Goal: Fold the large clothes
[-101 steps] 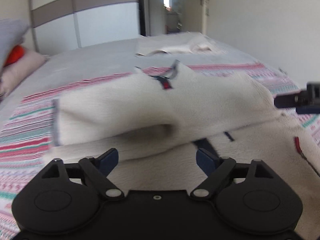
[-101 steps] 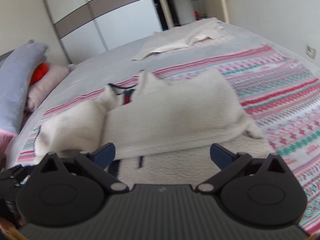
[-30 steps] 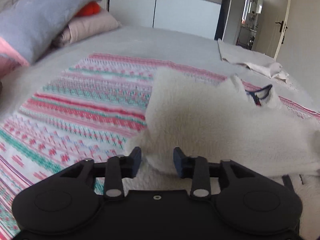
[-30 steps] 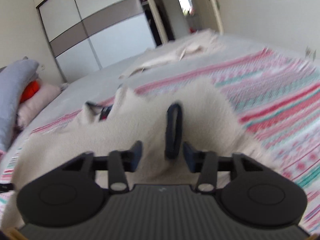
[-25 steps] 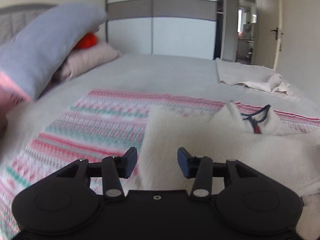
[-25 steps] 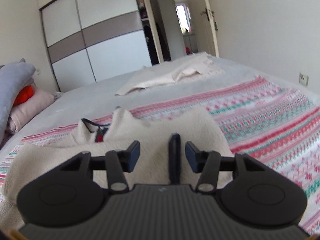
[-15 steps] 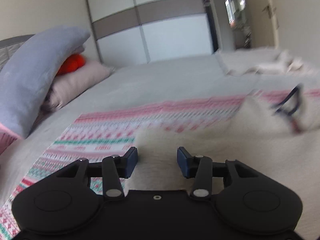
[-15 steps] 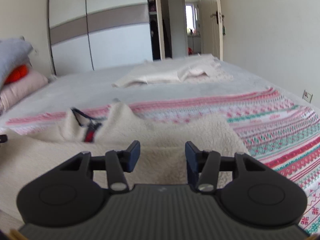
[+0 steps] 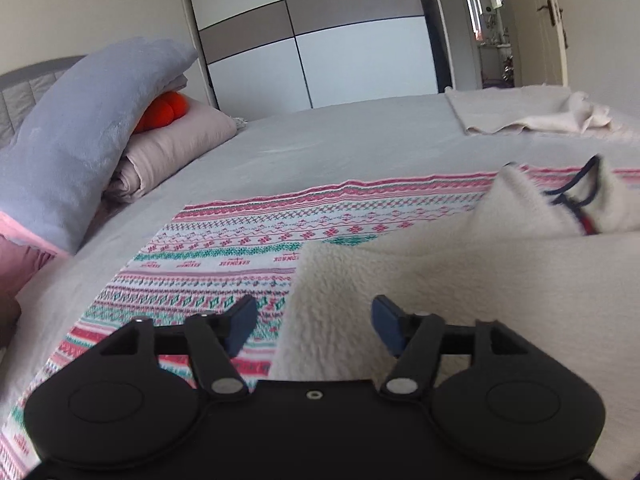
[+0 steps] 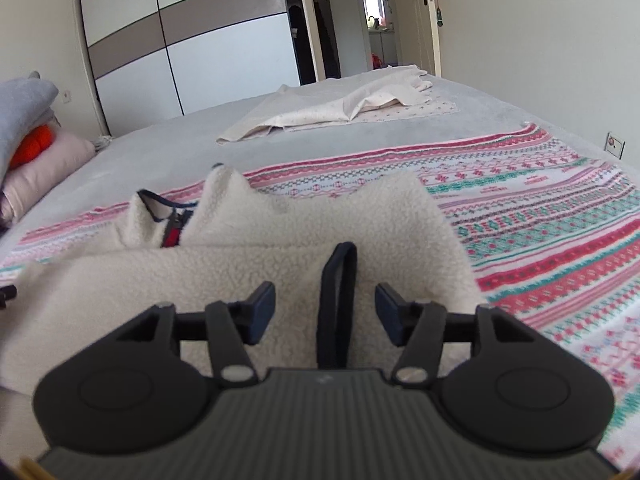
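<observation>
Cream fleece jacket [image 10: 248,264] lies folded over itself on the patterned blanket [image 10: 560,216], mid-bed. Left gripper [image 9: 312,322] and right gripper [image 10: 325,308] jaws are opening, gripping nothing; the fleece is released between them. Further folds likely remain.

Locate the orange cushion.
In the left wrist view the orange cushion sits upper left, wedged between the grey blanket above and the pink pillow below.

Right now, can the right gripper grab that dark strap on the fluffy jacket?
Probably yes. The dark strap stands between the right gripper's opening jaws, on the cream fleece jacket, with nothing in the way; its pads are not pressing it.
</observation>
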Demonstrator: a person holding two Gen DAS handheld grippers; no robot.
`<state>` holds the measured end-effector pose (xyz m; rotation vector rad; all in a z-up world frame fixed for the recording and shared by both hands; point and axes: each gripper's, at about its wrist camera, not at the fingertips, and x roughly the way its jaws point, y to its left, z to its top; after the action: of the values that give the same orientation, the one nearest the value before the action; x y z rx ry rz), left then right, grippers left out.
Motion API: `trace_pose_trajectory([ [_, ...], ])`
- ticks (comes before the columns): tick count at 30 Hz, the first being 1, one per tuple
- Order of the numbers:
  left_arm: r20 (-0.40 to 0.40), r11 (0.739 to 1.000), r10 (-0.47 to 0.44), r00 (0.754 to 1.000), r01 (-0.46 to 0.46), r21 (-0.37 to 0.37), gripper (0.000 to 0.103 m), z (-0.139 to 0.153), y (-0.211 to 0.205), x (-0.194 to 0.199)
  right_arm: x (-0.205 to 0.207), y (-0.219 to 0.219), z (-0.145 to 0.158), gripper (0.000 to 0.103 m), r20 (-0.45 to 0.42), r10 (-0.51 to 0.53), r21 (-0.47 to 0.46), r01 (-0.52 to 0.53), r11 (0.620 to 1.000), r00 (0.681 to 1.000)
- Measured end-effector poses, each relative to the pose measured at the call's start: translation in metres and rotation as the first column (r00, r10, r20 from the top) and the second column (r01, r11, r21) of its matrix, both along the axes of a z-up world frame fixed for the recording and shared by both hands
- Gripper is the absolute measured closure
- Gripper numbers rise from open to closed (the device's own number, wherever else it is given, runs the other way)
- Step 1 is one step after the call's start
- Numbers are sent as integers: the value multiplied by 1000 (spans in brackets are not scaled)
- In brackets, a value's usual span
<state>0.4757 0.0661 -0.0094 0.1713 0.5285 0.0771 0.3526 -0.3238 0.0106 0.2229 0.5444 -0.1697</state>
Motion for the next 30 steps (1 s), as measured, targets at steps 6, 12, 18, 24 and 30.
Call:
trace_pose_trajectory([
  [6, -41, 993, -62, 997, 57, -101, 14, 35, 6, -69, -63, -4, 37, 30, 3, -12, 27, 12, 1000, 1000],
  [12, -87, 987, -72, 994, 58, -152, 0, 57, 18, -130, -119, 0, 53, 16, 2, -24, 40, 24, 999, 1000],
  [18, -122, 982, -93, 988, 71, -175, 0, 61, 28, -184, -158, 11, 56, 5, -39, 37, 2, -37, 999, 999],
  [24, -118, 975, -96, 988, 69, -211, 0, 47, 45, -230, -193, 22, 48, 1, -83, 121, -38, -125, 991, 989],
  [30, -216, 967, -136, 967, 82, -243, 0, 21, 66, -250, -223, 23, 25, 1, -174, 185, -88, -203, 975, 967],
])
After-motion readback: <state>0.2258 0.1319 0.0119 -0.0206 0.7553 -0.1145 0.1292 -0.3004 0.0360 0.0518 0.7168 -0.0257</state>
